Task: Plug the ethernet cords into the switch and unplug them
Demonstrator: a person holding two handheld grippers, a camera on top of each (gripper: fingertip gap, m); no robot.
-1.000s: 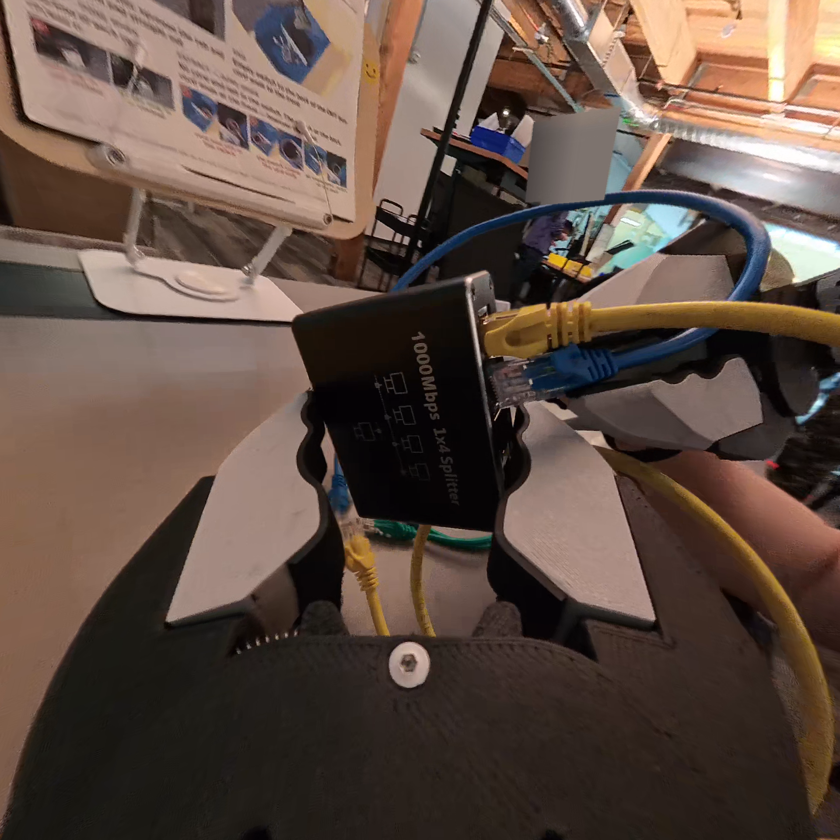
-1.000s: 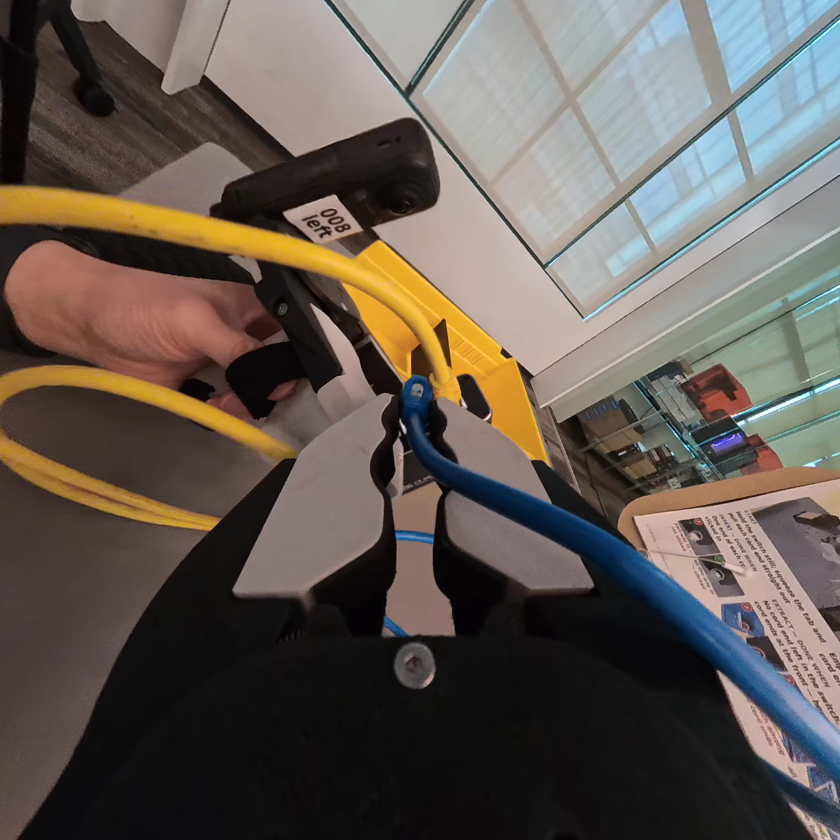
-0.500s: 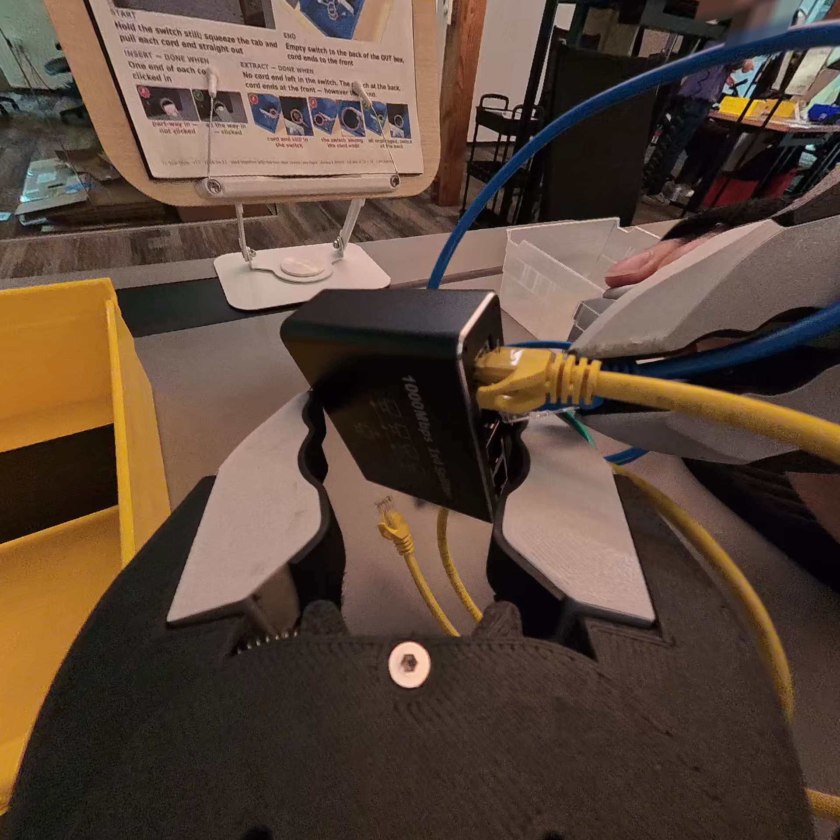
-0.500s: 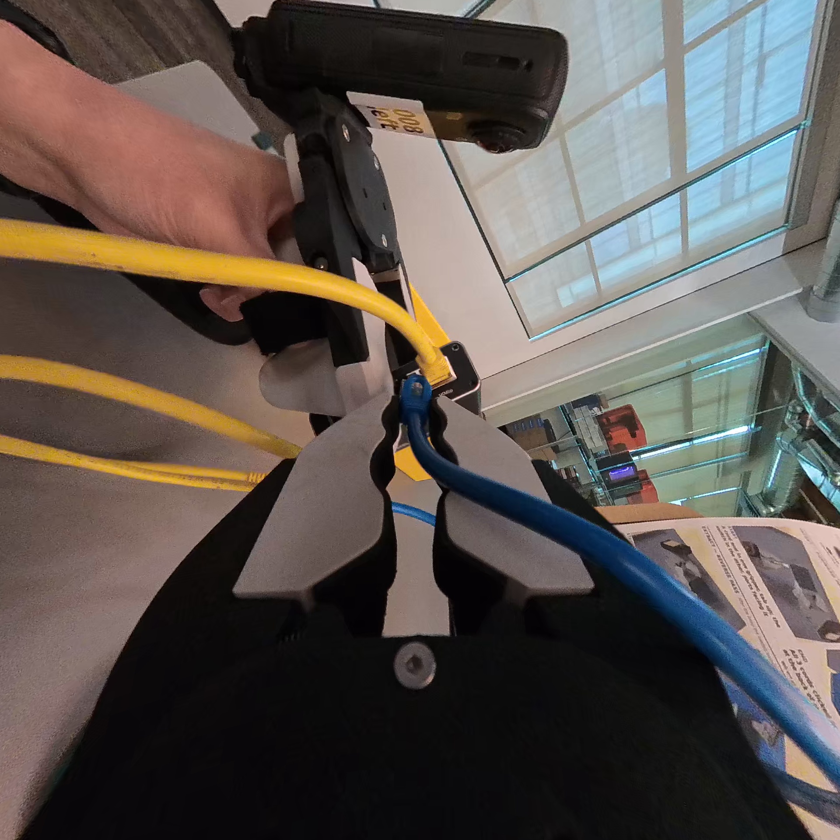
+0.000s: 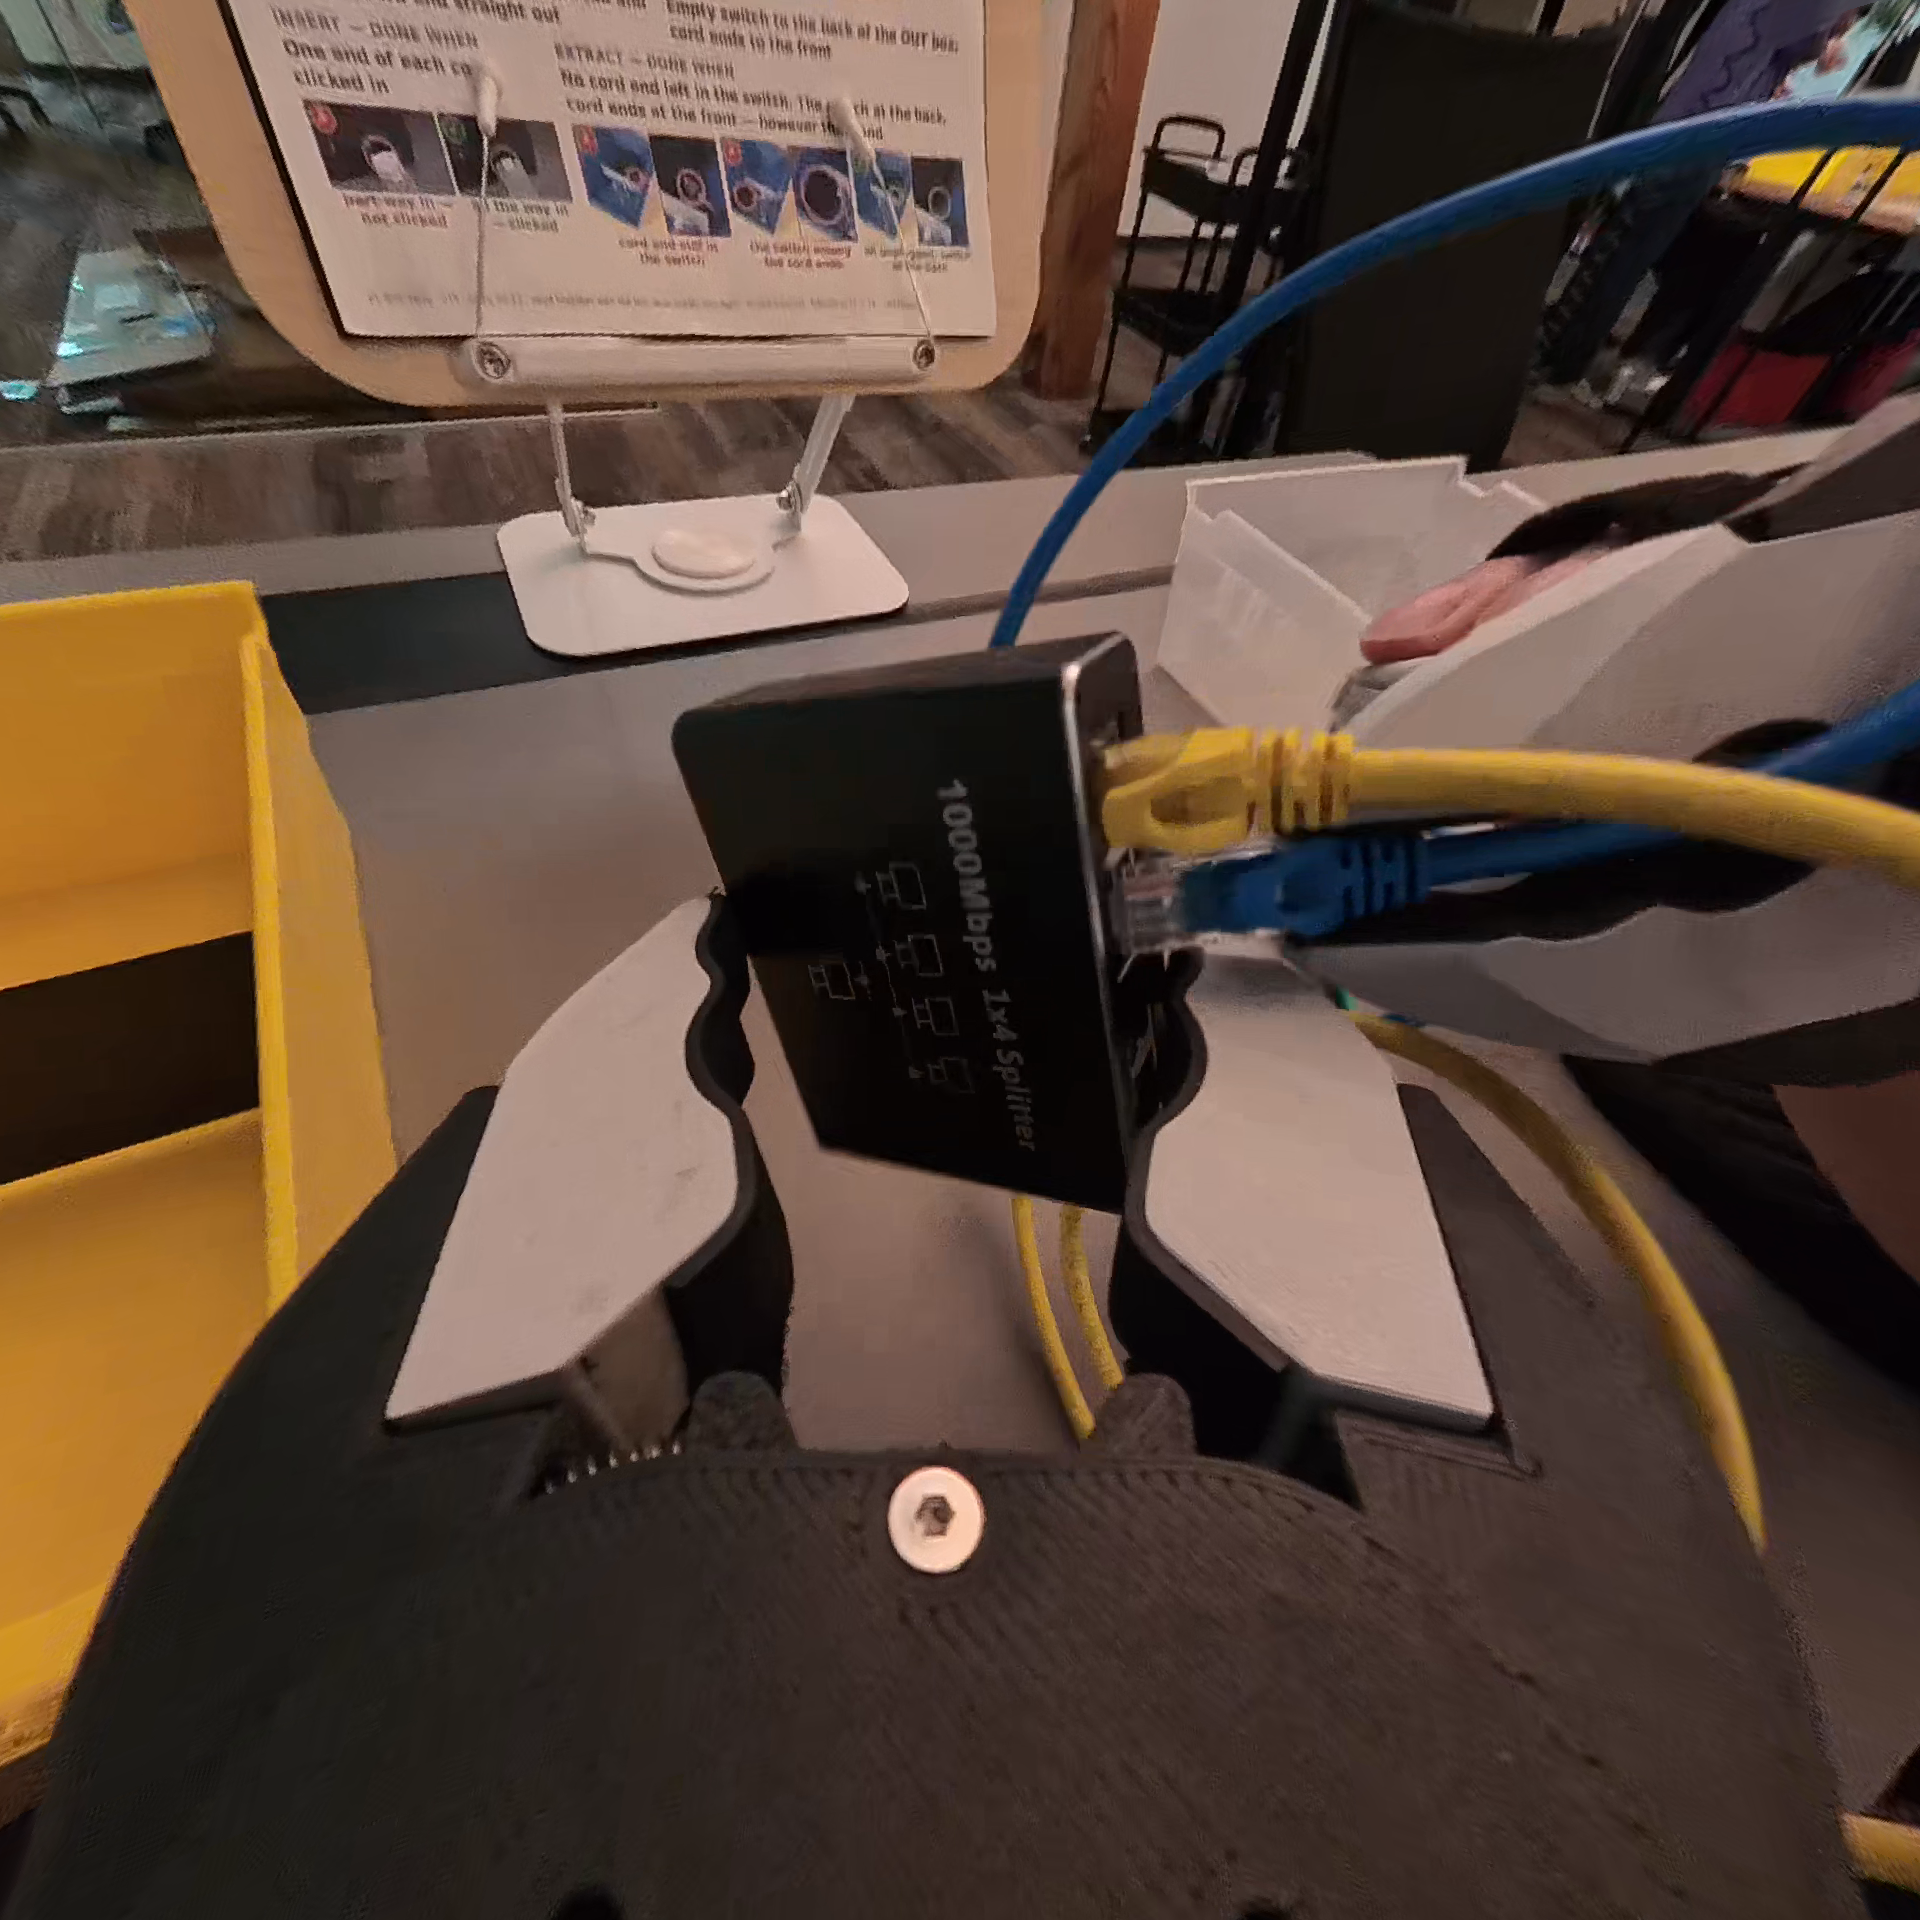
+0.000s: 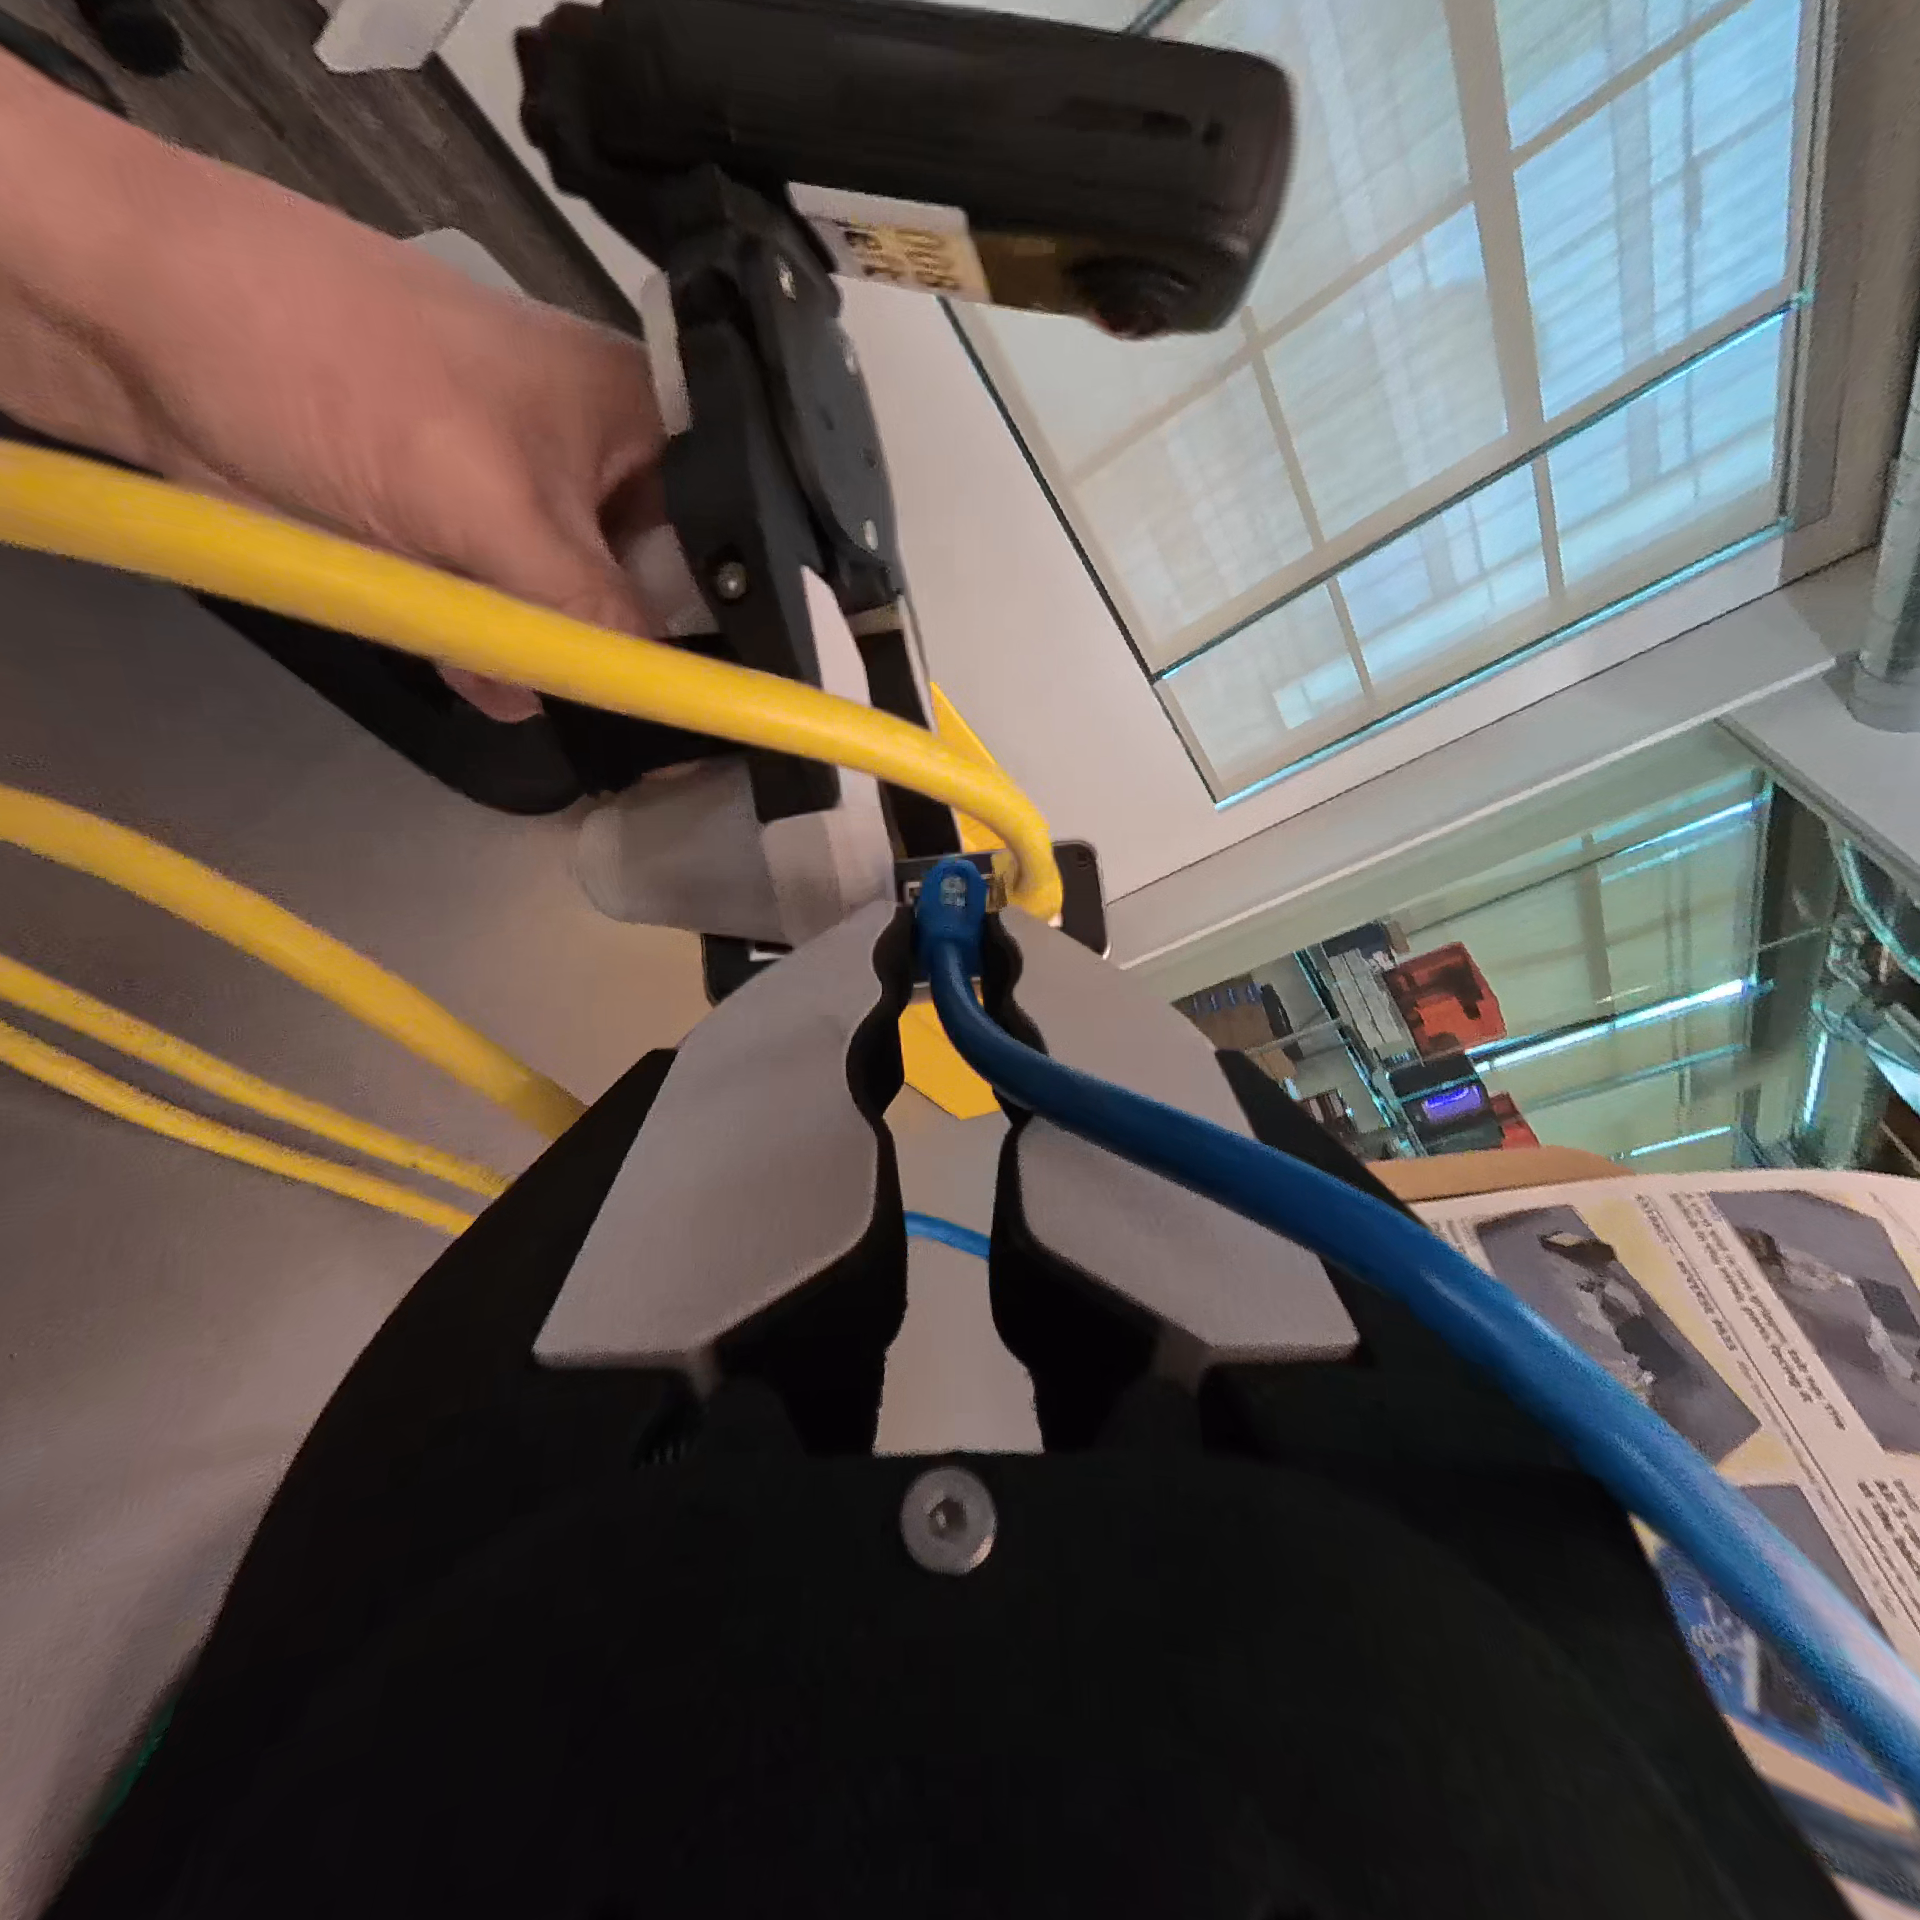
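Note:
My left gripper [image 5: 945, 956] is shut on the black switch [image 5: 914, 935] and holds it tilted above the grey table [image 5: 520, 810]. A yellow plug [image 5: 1195, 800] sits in the switch's top port. My right gripper [image 6: 951, 940] is shut on the blue plug [image 6: 951, 894] of the blue cord [image 6: 1351, 1226]. In the left wrist view the blue plug [image 5: 1247, 894] has its clear tip at the port just below the yellow one. How deep it sits I cannot tell. The right gripper [image 5: 1320, 842] comes in from the right there. The switch [image 6: 1070, 883] shows just beyond my right fingertips.
A yellow bin [image 5: 135, 935] stands at the left, and a white bin [image 5: 1299, 561] at the back right. An instruction board on a stand [image 5: 644, 166] is at the back. Loose yellow cord [image 5: 1070, 1299] lies on the table under the switch. A hand [image 6: 312, 395] holds the left gripper.
Both grippers have swung together, so the left view now looks level over the table instead of up at the ceiling. The blue plug remains at the port under the yellow plug.

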